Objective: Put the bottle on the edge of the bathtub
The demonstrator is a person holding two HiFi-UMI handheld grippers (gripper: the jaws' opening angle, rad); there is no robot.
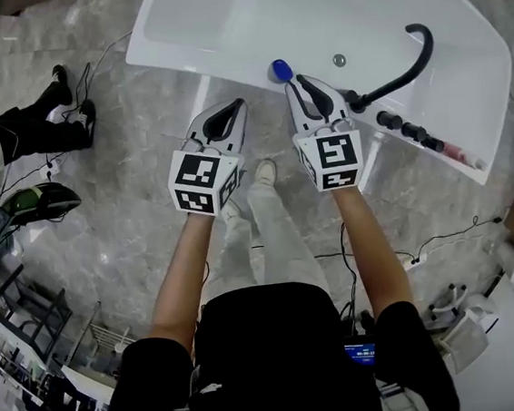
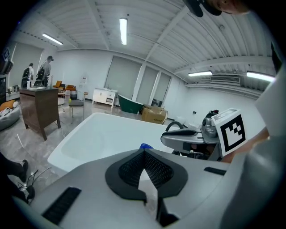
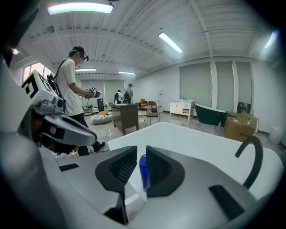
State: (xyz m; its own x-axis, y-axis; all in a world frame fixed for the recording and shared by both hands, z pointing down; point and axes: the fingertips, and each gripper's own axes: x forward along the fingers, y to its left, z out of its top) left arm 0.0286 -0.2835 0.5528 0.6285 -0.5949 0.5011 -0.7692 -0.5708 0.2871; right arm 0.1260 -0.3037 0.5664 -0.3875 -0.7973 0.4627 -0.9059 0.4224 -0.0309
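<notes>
**Inspector A:** Start at the left. What do you record?

**Inspector B:** The left gripper (image 1: 236, 109) is centre-left in the head view. Its jaws are brought together with nothing between them, and its own view agrees (image 2: 144, 151). It plays no part in the hold.

**A:** And the bottle?

**B:** Just to the right, at upper centre. Only the blue top of the bottle (image 1: 281, 70) shows past the right gripper (image 1: 299, 84), over the near rim of the bathtub (image 1: 177, 53). In the right gripper view the slim blue bottle (image 3: 143, 172) stands upright between the two pads, and the jaws (image 3: 141, 150) are clamped on its sides.

**A:** How will it handle?

**B:** Judgement only: it looks small, light and of stiff plastic, so it should take a firm squeeze. The wall looks smooth and could slip or swing in the pads. A hold on the body below the cap, as it appears now, seems sound. The narrow base may topple on a glossy rim.

**A:** Anything at the right?

**B:** The black spout (image 1: 407, 66) curves over the far-right rim. Set the bottle down well apart from it.
</notes>
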